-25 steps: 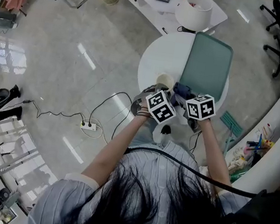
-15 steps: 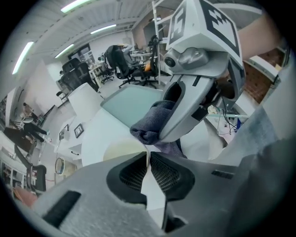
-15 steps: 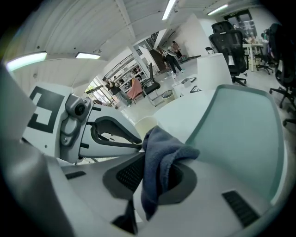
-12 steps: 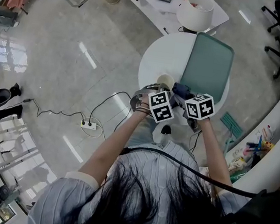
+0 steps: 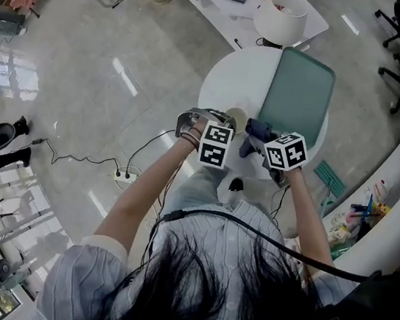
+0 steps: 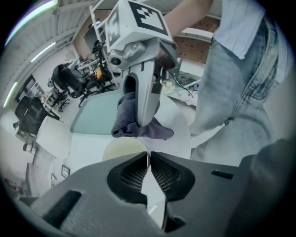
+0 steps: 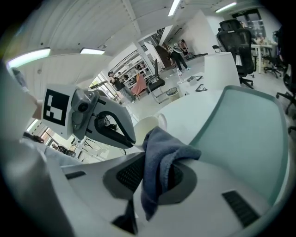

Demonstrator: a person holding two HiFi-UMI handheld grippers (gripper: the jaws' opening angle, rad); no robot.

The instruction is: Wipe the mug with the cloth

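Head view: cream mug (image 5: 236,115), standing off the teal tray (image 5: 299,96) beside the corner nearest the person's left arm, over the round white table (image 5: 226,85). Its mouth shows as a pale round facing upward, so the long axis reads roughly upright. Whether the base rests on the table cannot be told.

Left gripper (image 6: 149,159): jaws drawn almost together, pinching the mug's wall at the rim.

Right gripper (image 7: 155,167): jaws clamped on a dark blue cloth (image 7: 163,155), held just beside the mug on its tray side.

Left gripper view only: the mug's plain cream interior. The cloth hangs in a bunch under the right gripper, just above the rim.

Right gripper view only: the mug's smooth outer wall, with its handle (image 7: 162,121) turned toward the tray. The cloth is folded over between the jaws, has a soft nap, and one loose end droops.

Contact between cloth and mug: cannot tell.
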